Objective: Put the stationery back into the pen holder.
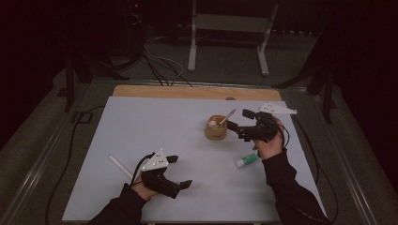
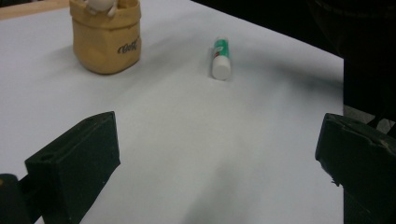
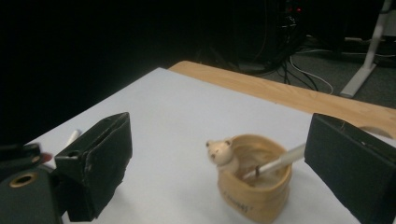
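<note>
The right tongs (image 1: 240,121) are hanging released beside the tan pot (image 1: 216,127), where a pen (image 1: 227,117) is leaning, seemingly just dropped in. The left tongs (image 1: 176,171) are waiting released over the counter (image 1: 141,122), with the glue stick (image 1: 247,161) lying near the right hand.

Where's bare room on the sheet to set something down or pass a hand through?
The far-left stretch of the white sheet, beyond the white stick and left gripper, is bare. So is the middle, between that gripper and the tan pot. It is crowded at the right: the pot with its pen, the open right gripper and the glue stick sit close together.
</note>
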A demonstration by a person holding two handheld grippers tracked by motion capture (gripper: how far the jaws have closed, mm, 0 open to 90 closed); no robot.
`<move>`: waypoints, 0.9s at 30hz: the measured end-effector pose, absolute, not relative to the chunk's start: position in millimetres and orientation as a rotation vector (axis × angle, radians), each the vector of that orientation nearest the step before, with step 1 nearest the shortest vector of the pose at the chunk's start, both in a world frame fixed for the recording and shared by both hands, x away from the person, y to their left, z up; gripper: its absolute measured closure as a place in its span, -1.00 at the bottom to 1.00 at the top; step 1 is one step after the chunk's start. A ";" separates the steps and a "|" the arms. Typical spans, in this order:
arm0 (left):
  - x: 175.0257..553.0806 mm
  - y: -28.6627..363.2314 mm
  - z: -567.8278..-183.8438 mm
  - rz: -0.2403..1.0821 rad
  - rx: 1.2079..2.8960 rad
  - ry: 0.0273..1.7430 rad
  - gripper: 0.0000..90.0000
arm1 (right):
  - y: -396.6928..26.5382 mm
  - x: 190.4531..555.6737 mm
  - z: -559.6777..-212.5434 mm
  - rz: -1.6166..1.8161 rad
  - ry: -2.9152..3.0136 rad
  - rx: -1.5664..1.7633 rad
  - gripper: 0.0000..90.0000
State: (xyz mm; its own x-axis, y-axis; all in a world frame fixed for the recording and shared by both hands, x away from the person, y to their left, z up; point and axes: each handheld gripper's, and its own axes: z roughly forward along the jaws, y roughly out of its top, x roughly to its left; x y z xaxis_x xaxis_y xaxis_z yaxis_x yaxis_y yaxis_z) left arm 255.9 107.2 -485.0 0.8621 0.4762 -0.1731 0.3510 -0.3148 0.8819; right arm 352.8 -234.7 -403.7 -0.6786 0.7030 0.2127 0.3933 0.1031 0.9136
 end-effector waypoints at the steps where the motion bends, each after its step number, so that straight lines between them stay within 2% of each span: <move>1: 256.3 105.7 -483.6 0.139 1.931 0.613 -0.99 | -235.5 350.2 -404.3 1.604 2.105 1.086 -0.83; 9: 263.0 87.8 -473.1 0.102 1.925 0.589 -0.99 | -243.1 327.9 -412.1 1.606 2.062 1.092 -0.83; 27: 280.2 34.5 -476.3 0.081 1.937 0.546 -0.98 | -255.7 320.0 -406.2 1.625 2.020 1.100 -0.82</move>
